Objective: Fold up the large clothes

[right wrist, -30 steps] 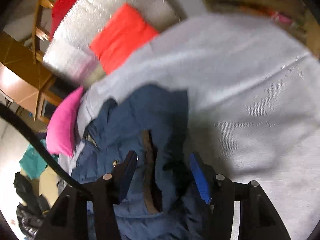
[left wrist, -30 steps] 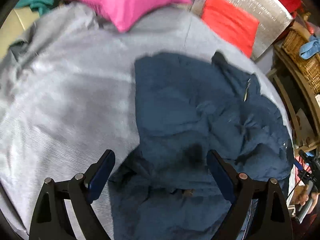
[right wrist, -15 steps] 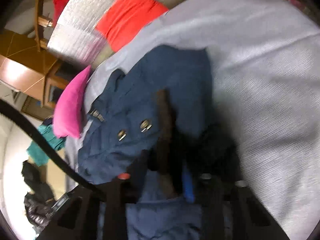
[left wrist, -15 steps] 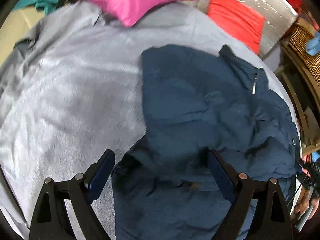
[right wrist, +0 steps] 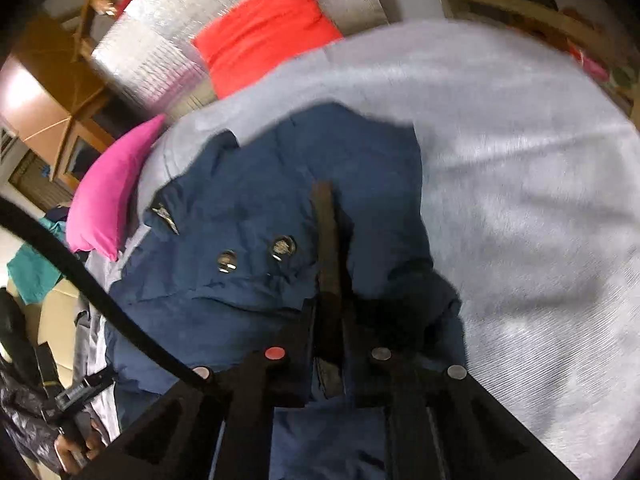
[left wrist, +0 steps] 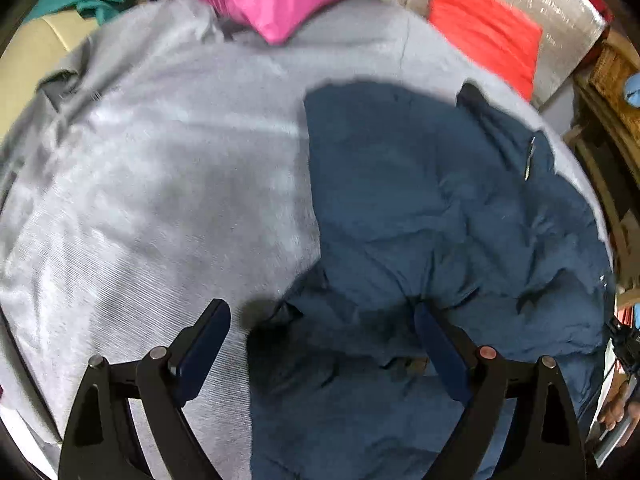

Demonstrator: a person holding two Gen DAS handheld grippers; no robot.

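Two tools: right tool (right wrist: 328,344) clamped on navy jacket (left wrist: 440,208) edge, left tool (left wrist: 320,340) apart above it. Grab matching hem, lift evenly across bed (left wrist: 160,160).

No writing, label, brand, number or sign can be read in either view. The two metal snaps (right wrist: 256,254) on the blue jacket (right wrist: 304,208) are too blurred to show any marking, and so is the small metal tag (right wrist: 165,216) near its collar.
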